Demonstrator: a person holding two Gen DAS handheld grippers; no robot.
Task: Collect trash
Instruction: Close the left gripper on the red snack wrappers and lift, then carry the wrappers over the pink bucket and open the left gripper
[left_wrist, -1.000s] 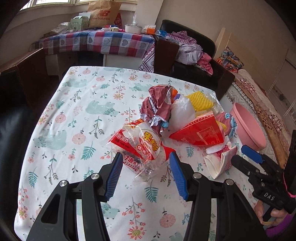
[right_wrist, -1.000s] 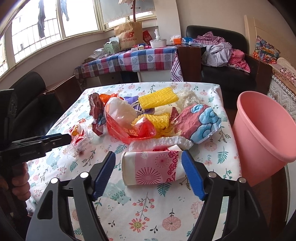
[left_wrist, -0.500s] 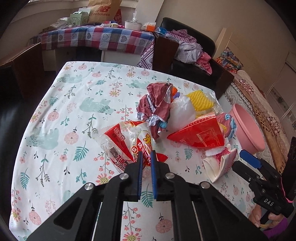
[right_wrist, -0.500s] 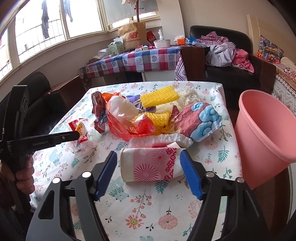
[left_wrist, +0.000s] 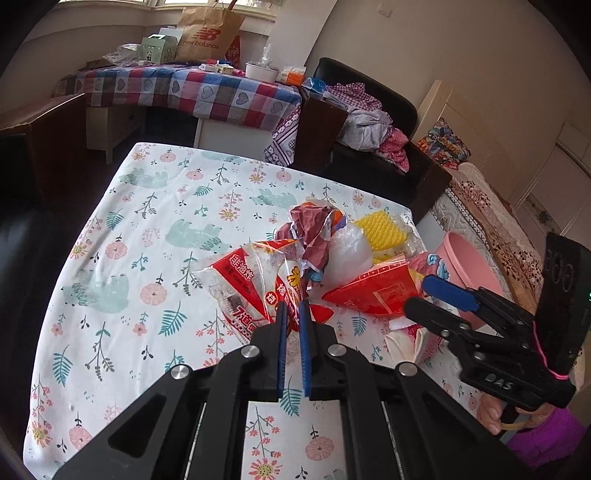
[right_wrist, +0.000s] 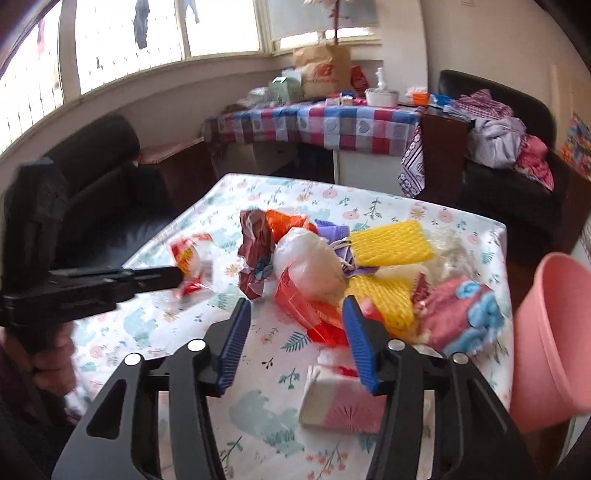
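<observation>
My left hand-held gripper (left_wrist: 290, 308) is now pinched almost shut on the near edge of the red-and-clear snack wrapper (left_wrist: 255, 280); a second ago its jaws stood wide on either side of that wrapper, so the grasp has just been made. In the left wrist view the wrapper looks raised and tilted toward me, apart from the heap, though I cannot tell if its far end has left the cloth. My right hand-held gripper (right_wrist: 295, 339) is open wide and holds nothing. A second ago the pink flowered paper cup (right_wrist: 343, 406) lay between its jaws; now the cup lies on its side below and to the right of them, near the right edge of the desk (left_wrist: 155, 206), untouched. The rest of the trash, the yellow foam nets (right_wrist: 388, 243), the white bag (right_wrist: 310, 266) and the red bag (left_wrist: 373, 291), sits heaped toward the far right corner. The pink bin (right_wrist: 554, 332) stands just off the desk's right edge. I judge the first piece secured and ready to be carried across the heap to the bin; thin film may slip on the way.
</observation>
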